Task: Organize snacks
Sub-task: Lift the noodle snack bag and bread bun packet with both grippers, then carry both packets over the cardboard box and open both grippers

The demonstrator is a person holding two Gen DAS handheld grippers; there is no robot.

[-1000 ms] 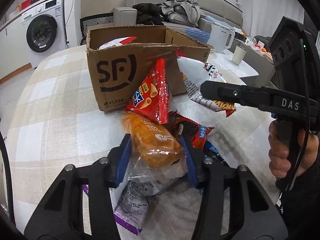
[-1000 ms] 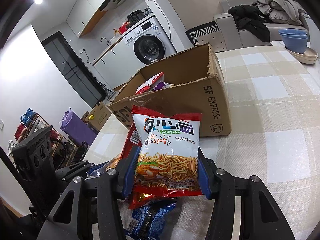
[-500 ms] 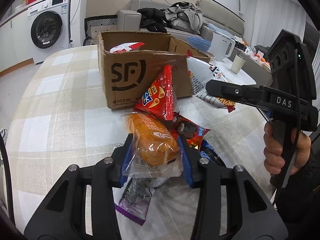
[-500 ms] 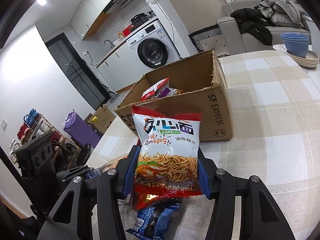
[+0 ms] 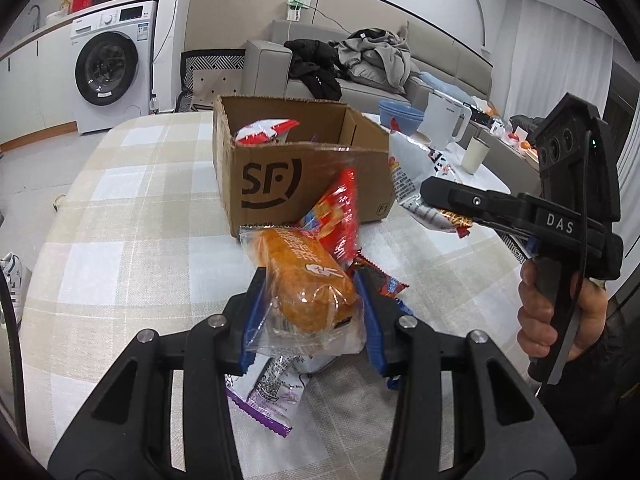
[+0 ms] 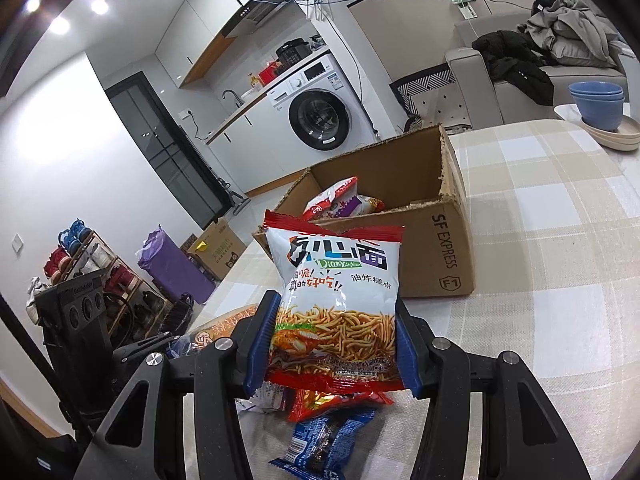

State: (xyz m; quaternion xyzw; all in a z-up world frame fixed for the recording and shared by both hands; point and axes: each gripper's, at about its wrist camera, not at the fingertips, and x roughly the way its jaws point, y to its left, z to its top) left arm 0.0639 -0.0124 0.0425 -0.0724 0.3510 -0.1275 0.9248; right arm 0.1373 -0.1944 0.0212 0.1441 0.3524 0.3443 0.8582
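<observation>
My left gripper [image 5: 310, 318] is shut on an orange cake in a clear wrapper [image 5: 306, 276], lifted above the table. My right gripper [image 6: 332, 340] is shut on a white and red noodle snack bag [image 6: 334, 300], also held clear of the table. An open cardboard box [image 5: 280, 172] [image 6: 400, 208] stands ahead with a red and white packet [image 5: 266, 130] inside. Loose on the cloth lie a red biscuit bag [image 5: 338, 216], a purple packet [image 5: 268, 400] and a blue cookie packet [image 6: 324, 440]. In the left wrist view the right gripper's fingers [image 5: 460, 200] pinch the noodle bag at the right.
The checked tablecloth [image 5: 120, 220] covers the table, whose edge falls away at the left. Blue bowls [image 6: 598, 106], a white kettle [image 5: 446, 124] and a cup [image 5: 476, 154] stand behind the box. A hand [image 5: 540, 320] grips the right tool. A washing machine [image 5: 110, 66] and sofa lie beyond.
The left gripper pinched tighter on the orange cake and raised it off the snack pile toward the box. The right gripper rose a little with the noodle bag.
</observation>
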